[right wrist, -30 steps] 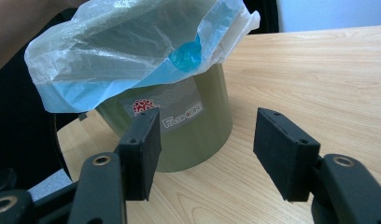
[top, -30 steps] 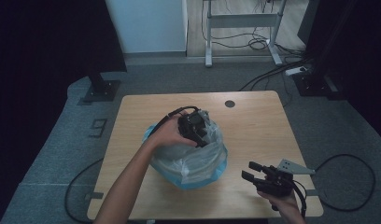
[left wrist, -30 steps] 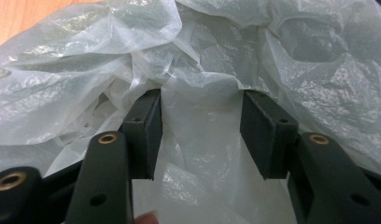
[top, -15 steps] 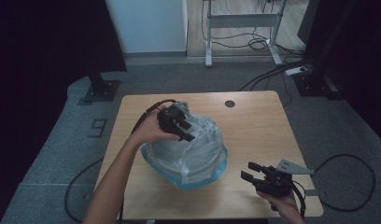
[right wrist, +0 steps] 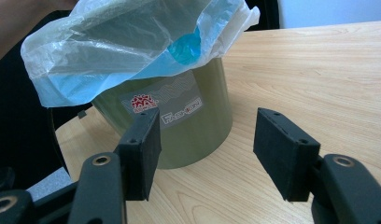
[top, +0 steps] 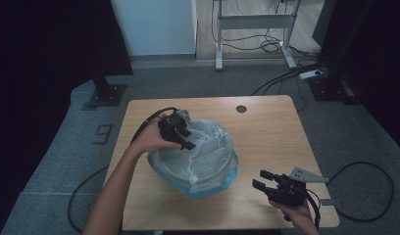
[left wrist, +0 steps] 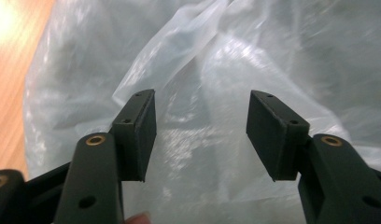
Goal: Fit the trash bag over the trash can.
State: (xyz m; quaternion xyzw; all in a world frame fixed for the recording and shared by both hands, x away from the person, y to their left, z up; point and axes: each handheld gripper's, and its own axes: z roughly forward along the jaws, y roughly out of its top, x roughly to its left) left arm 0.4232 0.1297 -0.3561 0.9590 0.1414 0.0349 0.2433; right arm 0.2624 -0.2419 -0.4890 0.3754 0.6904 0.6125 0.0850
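Bin: olive-green round plastic waste bin [right wrist: 179,126], upright on the light wooden surface [top: 271,132], printed label on its wall facing the right gripper view.
Liner: thin translucent white-and-blue plastic bag [top: 198,156] lining the bin, its edge folded out over the bin's rim and hanging part way down the wall; crumpled, loose folds inside.
Left gripper: black two-jaw left gripper [top: 181,134] held in the person's left hand [top: 151,139], over the bin's far-left rim, pointing in across the bag's mouth.
Left jaws: apart, and they have just been opening; in the left gripper view the bag film [left wrist: 202,74] lies behind and past the pads, nothing pressed between them.
Right gripper: black two-jaw right gripper [top: 263,180] in the person's right hand [top: 298,213], low over the surface, well apart from the bin on its near-right side, pointing toward the bin.
Right jaws: apart, nothing between them; bin wall shows beyond the gap in the right gripper view.
Cable: black cable [top: 144,125] trails from the left gripper, away from the bin.
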